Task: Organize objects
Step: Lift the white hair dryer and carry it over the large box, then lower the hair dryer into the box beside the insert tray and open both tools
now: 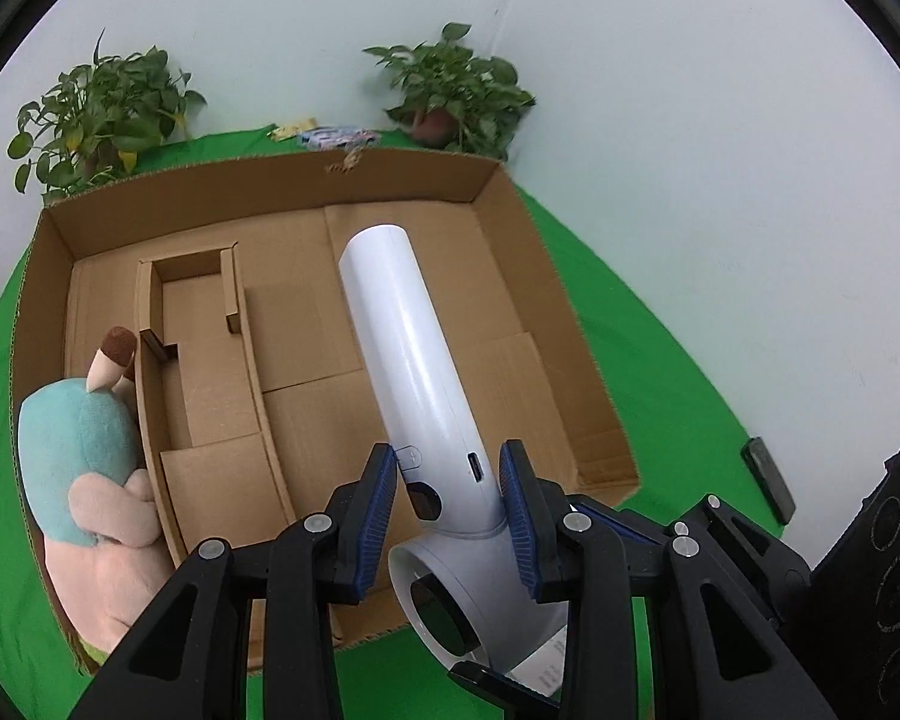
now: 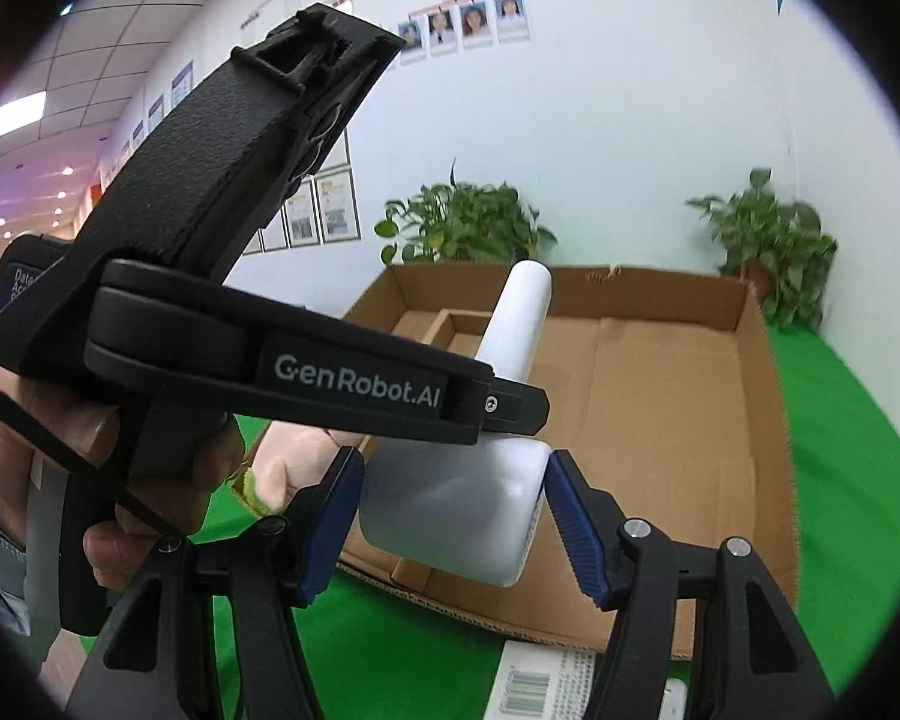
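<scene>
A white hair dryer is held over the open cardboard box, handle pointing away. My left gripper is shut on the dryer's handle near the head. In the right wrist view my right gripper is shut on the dryer's round head, with the handle rising behind the left gripper's body. A plush toy, teal and pink, lies in the box's left compartment.
The box has a cardboard divider and stands on a green cloth. Two potted plants stand at the back by the wall. A dark flat device lies to the right. A barcoded white package lies in front.
</scene>
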`<act>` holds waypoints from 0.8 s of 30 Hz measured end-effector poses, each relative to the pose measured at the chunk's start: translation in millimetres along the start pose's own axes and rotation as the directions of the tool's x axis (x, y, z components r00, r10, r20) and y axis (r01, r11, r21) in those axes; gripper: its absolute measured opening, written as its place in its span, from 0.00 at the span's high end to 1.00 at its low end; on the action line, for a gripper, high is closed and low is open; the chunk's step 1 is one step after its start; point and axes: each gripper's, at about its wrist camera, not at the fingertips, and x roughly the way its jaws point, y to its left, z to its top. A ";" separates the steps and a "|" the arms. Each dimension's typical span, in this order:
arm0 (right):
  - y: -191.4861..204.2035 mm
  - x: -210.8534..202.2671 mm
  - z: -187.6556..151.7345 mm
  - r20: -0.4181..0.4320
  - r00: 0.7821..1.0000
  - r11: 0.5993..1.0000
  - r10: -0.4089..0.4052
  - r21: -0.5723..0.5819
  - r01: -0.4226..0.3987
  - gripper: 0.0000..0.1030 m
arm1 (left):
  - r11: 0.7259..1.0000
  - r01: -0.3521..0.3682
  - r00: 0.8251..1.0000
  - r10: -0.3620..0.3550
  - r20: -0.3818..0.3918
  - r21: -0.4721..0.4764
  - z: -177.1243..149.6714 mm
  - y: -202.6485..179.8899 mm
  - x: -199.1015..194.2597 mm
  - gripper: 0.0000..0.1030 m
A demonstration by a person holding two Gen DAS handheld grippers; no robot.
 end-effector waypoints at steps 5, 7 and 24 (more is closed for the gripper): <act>-9.7 29.9 -14.8 -0.070 0.997 0.997 0.045 0.063 -0.041 0.40 | 0.999 -0.049 0.997 0.047 -0.064 -0.023 -10.3 26.7 34.7 0.69; -15.5 41.3 -21.4 -0.099 0.993 0.994 0.066 0.093 -0.057 0.40 | 0.997 -0.063 0.994 0.060 -0.092 -0.035 -15.6 36.1 50.6 0.69; -41.8 76.2 -59.7 -0.244 0.964 0.963 0.102 0.266 -0.034 0.43 | 0.998 -0.039 0.987 0.031 -0.156 -0.046 -30.9 50.0 94.4 0.77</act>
